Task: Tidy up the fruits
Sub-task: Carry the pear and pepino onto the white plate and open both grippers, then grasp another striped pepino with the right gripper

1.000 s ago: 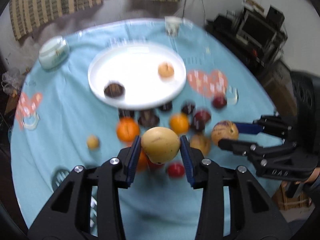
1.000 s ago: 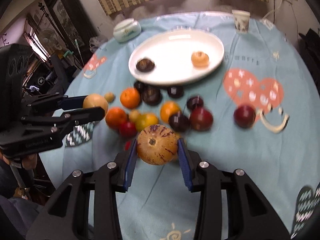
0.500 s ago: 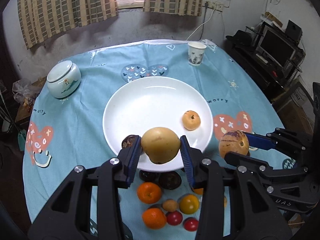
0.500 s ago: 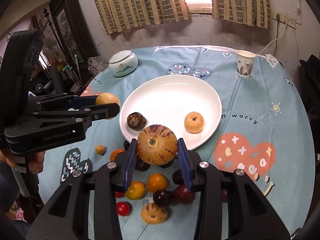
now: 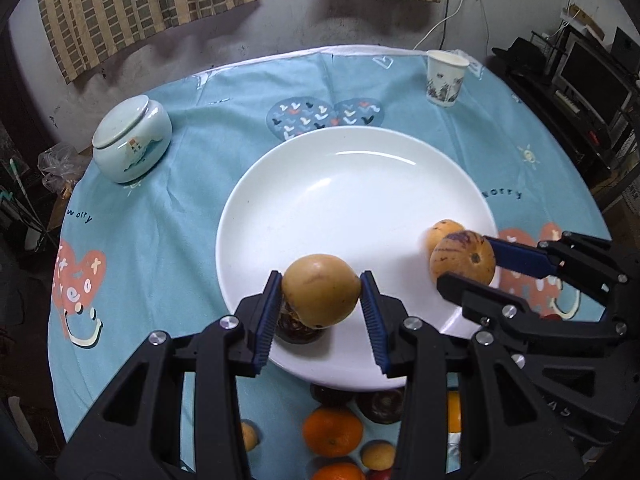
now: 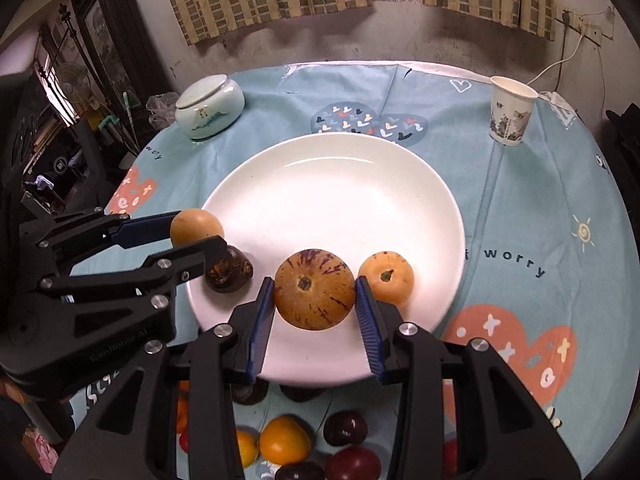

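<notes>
Carrying one fruit in each gripper, a person holds both tools over the near half of a white plate (image 6: 404,184); the step in hand looks like setting these two fruits down on it.

Nearest the cameras, loose fruit lies on the blue tablecloth (image 5: 168,200) in front of the plate: oranges (image 5: 332,432) and dark plums (image 6: 345,427), partly hidden behind the gripper frames.

Next comes the left gripper (image 5: 320,296). Its blue pads are closed on a smooth yellow-brown fruit (image 5: 321,289), pressing both sides. Directly under it, a dark brown fruit (image 6: 229,270) sits on the plate near its left rim.

The right gripper (image 6: 315,294) is likewise clamped on a round tan fruit with purple streaks (image 6: 314,289), stem end facing the camera. Just to its right, a small orange fruit (image 6: 386,277) rests on the plate, near or touching the outer pad; contact cannot be confirmed.

The far half of the plate is bare.

Beyond the plate, at the table's far left, stands a pale lidded ceramic jar (image 5: 132,142); at the far right, a paper cup (image 6: 511,114). Curtains and a wall lie behind.

The next move probably calls for lowering each fruit onto a free patch of plate, then opening the jaws. The left fruit should be shifted aside first, since the dark fruit is right underneath. The right fruit needs room from its orange neighbour. Round fruit may roll once freed.
</notes>
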Demonstrator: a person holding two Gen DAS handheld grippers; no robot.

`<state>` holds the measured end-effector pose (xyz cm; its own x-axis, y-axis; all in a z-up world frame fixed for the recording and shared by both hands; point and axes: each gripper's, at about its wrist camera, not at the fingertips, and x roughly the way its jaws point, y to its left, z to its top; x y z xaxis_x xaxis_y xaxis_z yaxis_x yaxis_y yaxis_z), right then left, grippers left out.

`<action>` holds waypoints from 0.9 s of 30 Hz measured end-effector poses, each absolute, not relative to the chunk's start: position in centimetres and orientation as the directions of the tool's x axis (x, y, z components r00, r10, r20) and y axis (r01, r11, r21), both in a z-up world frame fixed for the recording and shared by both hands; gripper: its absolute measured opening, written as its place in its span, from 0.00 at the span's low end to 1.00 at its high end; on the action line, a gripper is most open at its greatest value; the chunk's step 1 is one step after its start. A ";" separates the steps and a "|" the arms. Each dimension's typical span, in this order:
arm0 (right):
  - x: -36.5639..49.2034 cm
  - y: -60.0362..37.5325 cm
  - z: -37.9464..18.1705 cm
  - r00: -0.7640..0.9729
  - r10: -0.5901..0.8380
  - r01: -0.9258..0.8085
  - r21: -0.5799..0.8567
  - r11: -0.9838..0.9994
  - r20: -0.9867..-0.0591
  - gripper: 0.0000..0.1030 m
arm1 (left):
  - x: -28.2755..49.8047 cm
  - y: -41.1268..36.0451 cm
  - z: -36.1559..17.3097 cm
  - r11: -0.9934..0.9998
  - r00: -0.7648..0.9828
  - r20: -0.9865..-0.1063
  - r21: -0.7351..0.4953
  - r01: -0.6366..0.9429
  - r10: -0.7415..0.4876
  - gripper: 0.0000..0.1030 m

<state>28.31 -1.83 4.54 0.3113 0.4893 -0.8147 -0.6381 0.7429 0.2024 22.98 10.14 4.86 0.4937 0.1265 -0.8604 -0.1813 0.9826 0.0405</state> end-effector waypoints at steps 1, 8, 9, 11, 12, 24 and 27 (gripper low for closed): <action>28.6 -1.7 4.3 0.305 0.486 -0.637 0.204 0.744 -0.819 0.40 | 23.2 10.3 4.5 0.982 0.489 -0.863 0.043 -0.183 0.129 0.39; 29.4 -0.7 4.0 0.328 0.431 -0.649 0.131 0.750 -0.841 0.45 | 23.8 11.3 4.1 0.977 0.480 -0.866 0.038 -0.211 0.137 0.55; 29.4 -0.9 4.2 0.334 0.431 -0.647 0.129 0.751 -0.838 0.50 | 23.7 11.4 4.2 0.976 0.482 -0.865 0.038 -0.214 0.139 0.55; 29.1 -1.4 5.1 0.363 0.437 -0.647 0.114 0.754 -0.823 0.59 | 23.5 11.7 4.5 0.974 0.485 -0.861 0.046 -0.221 0.151 0.56; 28.9 -1.8 5.6 0.368 0.444 -0.649 0.117 0.752 -0.817 0.59 | 23.2 11.9 4.8 0.973 0.488 -0.860 0.040 -0.228 0.150 0.56; 22.4 -8.7 8.7 0.394 0.473 -0.628 0.145 0.765 -0.788 0.59 | 15.1 12.1 9.6 0.971 0.575 -0.803 0.019 -0.239 0.157 0.69; 19.3 -10.6 7.7 0.382 0.468 -0.619 0.156 0.770 -0.797 0.59 | 11.8 11.2 9.4 0.978 0.577 -0.805 0.020 -0.209 0.140 0.70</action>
